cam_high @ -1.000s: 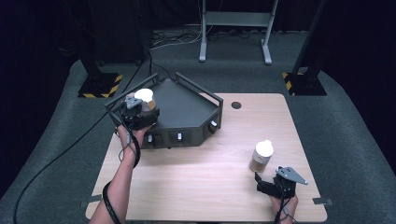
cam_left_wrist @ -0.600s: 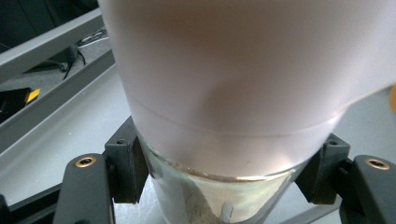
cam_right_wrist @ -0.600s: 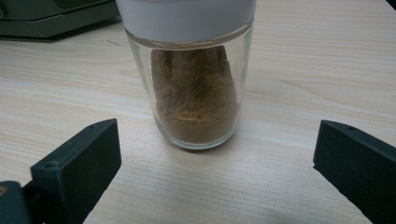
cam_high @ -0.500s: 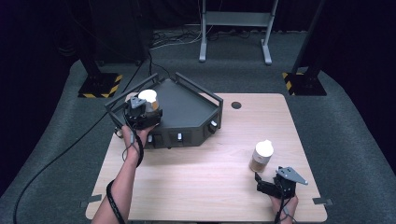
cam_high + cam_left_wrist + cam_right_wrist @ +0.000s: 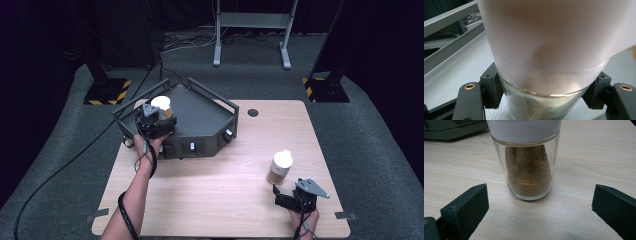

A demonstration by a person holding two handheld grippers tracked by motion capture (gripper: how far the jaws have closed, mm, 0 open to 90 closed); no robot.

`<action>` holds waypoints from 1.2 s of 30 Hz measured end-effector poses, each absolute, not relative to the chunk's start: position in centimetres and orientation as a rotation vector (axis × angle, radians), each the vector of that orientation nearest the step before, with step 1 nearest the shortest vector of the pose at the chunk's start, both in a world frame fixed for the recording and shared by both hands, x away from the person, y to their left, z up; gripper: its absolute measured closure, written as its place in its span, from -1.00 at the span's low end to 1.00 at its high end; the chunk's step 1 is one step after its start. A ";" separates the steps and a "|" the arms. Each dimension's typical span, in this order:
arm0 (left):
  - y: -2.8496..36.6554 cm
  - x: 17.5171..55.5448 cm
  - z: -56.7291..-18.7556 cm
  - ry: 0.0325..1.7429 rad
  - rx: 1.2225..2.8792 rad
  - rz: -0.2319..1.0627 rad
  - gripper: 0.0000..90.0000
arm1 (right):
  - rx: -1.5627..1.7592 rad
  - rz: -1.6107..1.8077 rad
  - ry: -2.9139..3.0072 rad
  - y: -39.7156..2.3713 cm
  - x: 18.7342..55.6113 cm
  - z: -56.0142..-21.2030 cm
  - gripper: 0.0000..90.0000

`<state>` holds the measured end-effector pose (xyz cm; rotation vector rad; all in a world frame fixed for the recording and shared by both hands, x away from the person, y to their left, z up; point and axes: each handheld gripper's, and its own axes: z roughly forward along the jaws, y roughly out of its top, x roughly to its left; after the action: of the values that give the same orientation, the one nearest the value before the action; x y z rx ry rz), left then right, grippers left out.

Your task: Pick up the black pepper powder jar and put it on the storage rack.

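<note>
Left arm (image 5: 136, 187) stretches way out toward the far left of the table, hand (image 5: 150, 142) wrapped around the left gripper (image 5: 159, 114), and its jaws are clamped tight on both sides of a jar (image 5: 544, 50) just under the white lid. Right hand (image 5: 303, 220) sits low at the near right edge holding the right gripper (image 5: 283, 195), jaws spread wide and touching nothing.
</note>
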<state>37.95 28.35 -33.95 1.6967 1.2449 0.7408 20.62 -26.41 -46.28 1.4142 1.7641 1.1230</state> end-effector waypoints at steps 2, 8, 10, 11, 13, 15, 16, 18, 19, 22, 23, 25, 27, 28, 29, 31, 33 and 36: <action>28.3 38.0 -34.2 1.242 1.689 0.745 -0.31 | 1.414 1.123 1.764 -26.4 20.6 -46.3 -1.00; 28.1 38.3 -34.2 1.241 1.685 0.747 -0.32 | 1.413 1.124 1.762 -26.4 20.6 -46.3 -1.00; 28.0 38.4 -34.2 1.244 1.685 0.750 -0.32 | 1.413 1.124 1.762 -26.4 20.6 -46.3 -1.00; 28.0 38.4 -34.2 1.244 1.685 0.751 -0.31 | 1.413 1.124 1.762 -26.4 20.6 -46.3 -1.00; 27.9 38.6 -34.3 1.248 1.681 0.754 -0.32 | 1.412 1.125 1.761 -26.4 20.6 -46.3 -1.00; 27.8 38.7 -34.2 1.251 1.682 0.755 -0.32 | 1.411 1.125 1.761 -26.4 20.6 -46.3 -1.00; 27.8 38.8 -34.2 1.251 1.684 0.756 -0.32 | 1.411 1.125 1.760 -26.4 20.5 -46.3 -1.00; 27.7 38.8 -34.2 1.252 1.685 0.758 -0.32 | 1.411 1.126 1.760 -26.4 20.5 -46.3 -1.00; 27.7 38.9 -34.1 1.254 1.686 0.758 -0.32 | 1.410 1.126 1.760 -26.4 20.5 -46.3 -1.00; 27.8 39.0 -34.2 1.256 1.680 0.752 -0.32 | 1.410 1.126 1.759 -26.4 20.5 -46.4 -1.00; 27.7 39.1 -34.2 1.255 1.682 0.755 -0.32 | 1.410 1.126 1.758 -26.4 20.5 -46.4 -1.00; 27.6 39.1 -34.2 1.256 1.683 0.760 -0.32 | 1.410 1.127 1.757 -26.4 20.5 -46.4 -1.00; 27.6 39.2 -34.2 1.259 1.682 0.759 -0.32 | 1.409 1.125 1.758 -26.4 20.5 -46.4 -1.00; 27.5 39.3 -34.2 1.259 1.683 0.761 -0.32 | 1.409 1.125 1.758 -26.4 20.5 -46.4 -1.00; 27.5 39.3 -34.2 1.259 1.684 0.763 -0.32 | 1.408 1.125 1.758 -26.4 20.5 -46.4 -1.00; 27.4 39.5 -34.0 1.263 1.688 0.763 -0.32 | 1.409 1.125 1.758 -26.4 20.5 -46.4 -1.00; 27.4 39.6 -34.0 1.265 1.687 0.763 -0.32 | 1.408 1.125 1.758 -26.4 20.5 -46.4 -1.00; 27.3 39.8 -33.9 1.270 1.689 0.764 -0.32 | 1.408 1.125 1.758 -26.4 20.5 -46.4 -1.00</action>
<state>39.75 27.30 -33.95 1.6890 1.2696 0.7640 20.49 -26.38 -46.37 1.4084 1.7581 1.1254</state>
